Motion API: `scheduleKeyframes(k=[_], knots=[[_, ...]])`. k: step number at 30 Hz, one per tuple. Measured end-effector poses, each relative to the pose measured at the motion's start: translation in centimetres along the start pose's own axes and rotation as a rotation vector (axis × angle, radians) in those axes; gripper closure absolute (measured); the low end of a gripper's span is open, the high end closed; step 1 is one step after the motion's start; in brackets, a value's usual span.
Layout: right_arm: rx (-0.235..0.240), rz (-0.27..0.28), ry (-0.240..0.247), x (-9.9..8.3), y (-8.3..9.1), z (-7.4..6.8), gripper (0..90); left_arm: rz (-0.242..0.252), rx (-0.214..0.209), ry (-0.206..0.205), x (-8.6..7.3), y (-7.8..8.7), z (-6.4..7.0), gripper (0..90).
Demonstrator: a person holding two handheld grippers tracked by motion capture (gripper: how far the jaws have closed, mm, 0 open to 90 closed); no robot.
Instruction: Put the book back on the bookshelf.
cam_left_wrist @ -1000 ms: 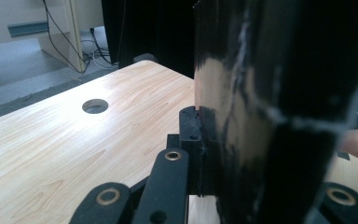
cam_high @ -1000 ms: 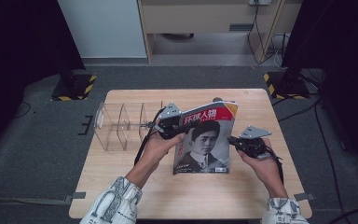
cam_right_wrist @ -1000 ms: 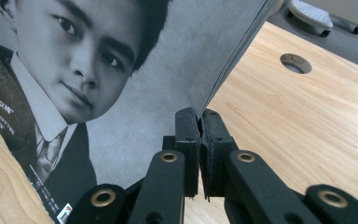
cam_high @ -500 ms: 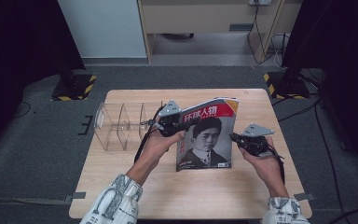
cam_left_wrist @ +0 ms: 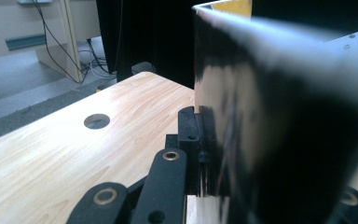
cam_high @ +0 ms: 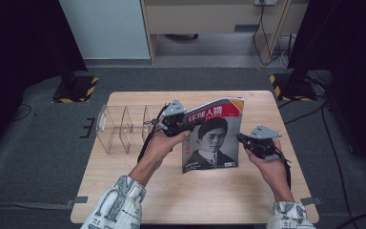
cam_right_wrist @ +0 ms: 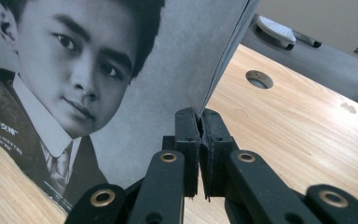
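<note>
Glossy magazine (cam_high: 212, 136) stands tilted between both tongs: left tongs (cam_high: 180, 123) pinch its upper corner, right tongs (cam_high: 242, 139) clamp its opposite edge.

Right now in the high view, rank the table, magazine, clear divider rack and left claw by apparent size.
1. Table
2. Magazine
3. Clear divider rack: close to the magazine in extent, so unsure
4. Left claw
</note>
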State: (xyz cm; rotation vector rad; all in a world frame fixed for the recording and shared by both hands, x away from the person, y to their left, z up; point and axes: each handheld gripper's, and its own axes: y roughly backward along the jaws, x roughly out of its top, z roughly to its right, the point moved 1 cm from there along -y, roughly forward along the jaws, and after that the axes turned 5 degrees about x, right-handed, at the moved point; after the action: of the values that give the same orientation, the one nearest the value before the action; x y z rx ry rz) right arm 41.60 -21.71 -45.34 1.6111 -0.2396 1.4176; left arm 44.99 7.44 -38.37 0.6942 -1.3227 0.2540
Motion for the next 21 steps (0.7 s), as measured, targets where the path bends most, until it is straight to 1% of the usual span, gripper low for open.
scheduleKeyframes(k=[8,13,21], knots=[[-0.021,0.016,-0.011,0.15,0.16,0.18,87.3,0.017,-0.001,-0.012,0.28,-0.2,-0.13,85.2],[-0.031,0.041,-0.022,0.44,0.36,0.29,87.6,0.028,-0.002,-0.034,0.72,-0.33,-0.3,85.2],[-0.018,0.045,-0.015,0.45,0.6,0.18,87.8,0.038,-0.036,-0.051,0.53,0.14,-0.3,84.6]])
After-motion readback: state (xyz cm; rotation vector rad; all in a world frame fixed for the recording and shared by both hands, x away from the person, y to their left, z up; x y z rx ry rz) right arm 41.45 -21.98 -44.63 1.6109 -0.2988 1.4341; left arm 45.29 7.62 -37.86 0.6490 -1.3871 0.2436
